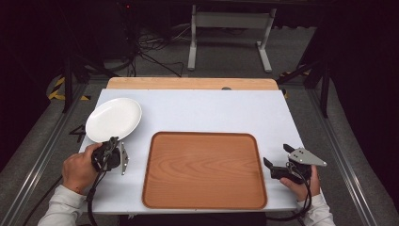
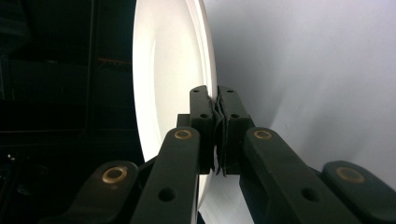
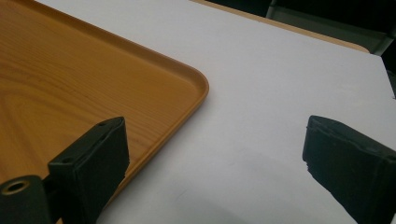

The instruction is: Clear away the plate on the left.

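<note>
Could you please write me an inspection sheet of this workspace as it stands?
Surface: white table top, with a wooden strip along its far edge.
Job's things: white plate at the left, its near rim pinched; wooden tray in the middle, nothing on it.
Clutter: nothing seen.
Grippers: left tongs shut on the plate's rim; right tongs open beside the tray's right edge, holding nothing.
Cables: one trails from each of the tongs toward the person; a tangle lies on the floor beyond the table.
Surroundings: dark room, grey floor, a white stand behind, yellow-black tape at the left.
</note>
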`<state>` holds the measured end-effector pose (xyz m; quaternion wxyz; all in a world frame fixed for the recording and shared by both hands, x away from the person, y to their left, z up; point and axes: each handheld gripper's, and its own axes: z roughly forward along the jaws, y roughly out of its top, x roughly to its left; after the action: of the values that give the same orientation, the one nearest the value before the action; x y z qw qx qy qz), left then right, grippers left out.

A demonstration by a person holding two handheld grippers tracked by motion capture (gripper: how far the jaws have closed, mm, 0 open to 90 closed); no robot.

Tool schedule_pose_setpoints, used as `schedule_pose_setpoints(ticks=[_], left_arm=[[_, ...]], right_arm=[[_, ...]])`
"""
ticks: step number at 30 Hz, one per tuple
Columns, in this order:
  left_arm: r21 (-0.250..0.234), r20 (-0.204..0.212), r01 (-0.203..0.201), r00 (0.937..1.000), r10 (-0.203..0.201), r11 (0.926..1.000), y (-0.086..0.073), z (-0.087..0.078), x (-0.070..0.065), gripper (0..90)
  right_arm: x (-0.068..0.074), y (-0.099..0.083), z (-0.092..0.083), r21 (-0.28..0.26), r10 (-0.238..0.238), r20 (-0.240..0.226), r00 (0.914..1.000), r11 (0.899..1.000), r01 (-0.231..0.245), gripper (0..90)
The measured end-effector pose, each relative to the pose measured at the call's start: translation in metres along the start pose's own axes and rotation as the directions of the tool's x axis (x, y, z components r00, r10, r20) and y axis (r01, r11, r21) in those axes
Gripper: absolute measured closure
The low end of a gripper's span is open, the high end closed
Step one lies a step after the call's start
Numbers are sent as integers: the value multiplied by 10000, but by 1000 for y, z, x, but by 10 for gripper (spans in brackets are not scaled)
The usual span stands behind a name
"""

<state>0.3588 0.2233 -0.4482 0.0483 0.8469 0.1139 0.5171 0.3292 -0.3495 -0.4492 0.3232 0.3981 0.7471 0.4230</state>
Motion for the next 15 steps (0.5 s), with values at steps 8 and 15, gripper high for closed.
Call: schedule_pose_setpoints(ticks=[8,15], left_arm=[[-532,-111,-109,9999,103,9985,12,-14,3,870],[-1042,-285,-318,9992,290,9941,26,-27,4,870]], right_arm=[[0,0,0,-8,73,37,10000,10000,-73,76],[-1,0,0,2,126,94,9999,9999,-126,76]])
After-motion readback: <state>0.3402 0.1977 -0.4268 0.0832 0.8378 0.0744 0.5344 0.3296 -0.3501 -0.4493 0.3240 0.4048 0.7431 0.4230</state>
